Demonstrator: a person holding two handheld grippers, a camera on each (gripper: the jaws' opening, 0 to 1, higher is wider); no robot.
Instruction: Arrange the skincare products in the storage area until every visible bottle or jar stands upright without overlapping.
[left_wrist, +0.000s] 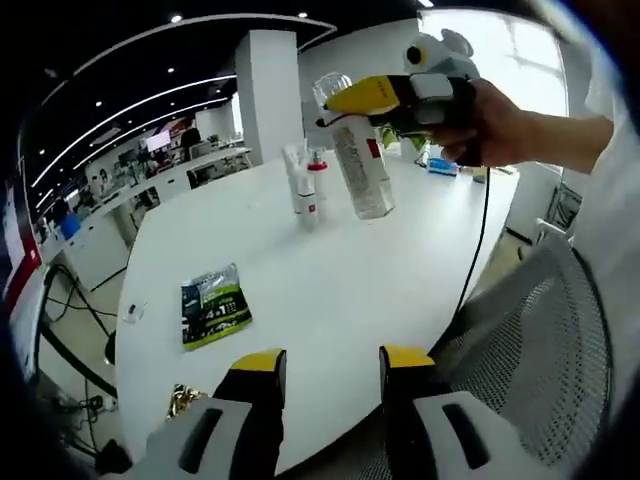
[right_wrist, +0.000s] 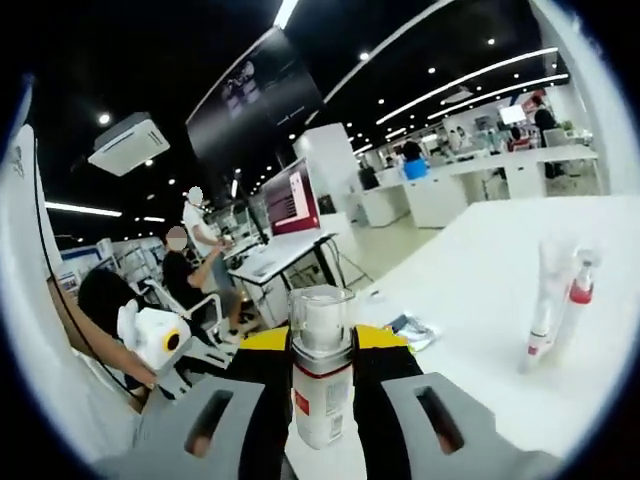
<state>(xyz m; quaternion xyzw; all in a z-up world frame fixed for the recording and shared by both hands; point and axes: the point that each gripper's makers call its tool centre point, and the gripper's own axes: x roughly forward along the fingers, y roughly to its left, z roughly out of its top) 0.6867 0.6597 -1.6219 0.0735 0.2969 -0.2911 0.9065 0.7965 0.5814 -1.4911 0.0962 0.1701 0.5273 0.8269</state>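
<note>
My right gripper (left_wrist: 352, 105) comes in from the upper right, shut on the neck of a clear bottle (left_wrist: 362, 172) with a white label and a clear cap. The bottle leans slightly, its base low over the white table (left_wrist: 330, 270); I cannot tell whether it touches. In the right gripper view the bottle (right_wrist: 320, 385) sits between the jaws of the right gripper (right_wrist: 320, 350). Just left of it stand a white tube (left_wrist: 297, 186) and a small bottle with a red collar (left_wrist: 318, 190), both upright; the tube (right_wrist: 543, 312) and small bottle (right_wrist: 577, 298) stand apart. My left gripper (left_wrist: 333, 360) is open near the table's front edge.
A green sachet (left_wrist: 213, 305) lies flat on the table, front left. A grey mesh chair (left_wrist: 525, 370) stands at the table's right edge. A cable (left_wrist: 478, 250) hangs from the right gripper across the table. People sit at desks (right_wrist: 190, 270) in the background.
</note>
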